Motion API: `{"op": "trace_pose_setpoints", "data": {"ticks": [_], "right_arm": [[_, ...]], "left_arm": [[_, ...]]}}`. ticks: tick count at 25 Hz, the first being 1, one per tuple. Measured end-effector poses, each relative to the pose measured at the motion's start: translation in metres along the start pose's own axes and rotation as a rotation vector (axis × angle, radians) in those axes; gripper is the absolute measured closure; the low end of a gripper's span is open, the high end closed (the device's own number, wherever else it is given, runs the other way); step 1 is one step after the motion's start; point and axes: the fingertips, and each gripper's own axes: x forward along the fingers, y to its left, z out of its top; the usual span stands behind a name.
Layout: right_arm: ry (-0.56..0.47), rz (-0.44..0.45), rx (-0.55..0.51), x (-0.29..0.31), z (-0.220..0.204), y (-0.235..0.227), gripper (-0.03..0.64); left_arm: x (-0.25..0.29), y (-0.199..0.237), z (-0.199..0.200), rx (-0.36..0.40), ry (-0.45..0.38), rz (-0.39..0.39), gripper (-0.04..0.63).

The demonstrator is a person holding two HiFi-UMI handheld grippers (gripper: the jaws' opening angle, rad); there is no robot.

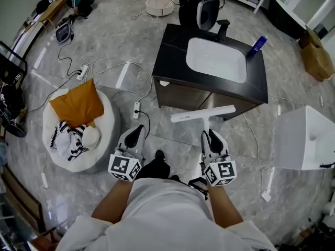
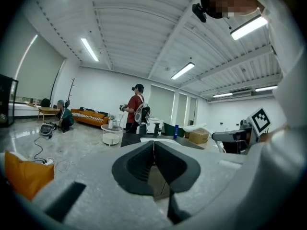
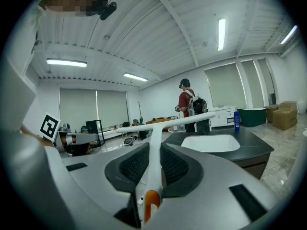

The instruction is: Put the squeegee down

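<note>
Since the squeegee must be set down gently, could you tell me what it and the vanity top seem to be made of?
The squeegee: probably smooth white plastic, uniform matte sheen, with an orange handle tip. The vanity top: dark, flat and faintly glossy, perhaps stone or laminate; I cannot tell which.

Reaching fwd & down w/ both bare forearms, roughly parallel. Holding grey-and-black two-jaw left tool w/ jaws pressed together, nothing betw. them. Holding matching right tool alongside, well apart, jaws clamped on handle of white plastic T-shaped squeegee. Pointing both tools away from body, marker cubes nearest wrists.
</note>
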Motion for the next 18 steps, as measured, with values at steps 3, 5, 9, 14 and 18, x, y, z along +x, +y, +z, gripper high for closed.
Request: {"op": "trace_pose_setpoints", "data": {"ticks": [3,5,9,14,18], "right_arm": [[-0.014,0.003,-0.021,0.032,0.017,0.005,0.538],[-0.023,0.000,-0.032,0.049,0.025,0.009,0.538],[-0.037,-0.022,-0.025,0.078,0.031,0.011,0.538],[-0.021,-0.022,-0.028,0.103,0.036,0.013,0.538],[-0.020,0.005,-0.053,0.127,0.047,0.018,0.538]], "left_arm": [[0.014,0.025,0.008,-0.011,-0.013,-0.004,0.578],[0.022,0.040,0.013,-0.013,-0.023,-0.008,0.578],[0.032,0.073,0.018,-0.015,-0.037,0.003,0.578],[0.029,0.107,0.013,-0.049,-0.024,0.049,0.578],[0.033,0.130,0.010,-0.085,-0.017,0.086,0.578]]}}
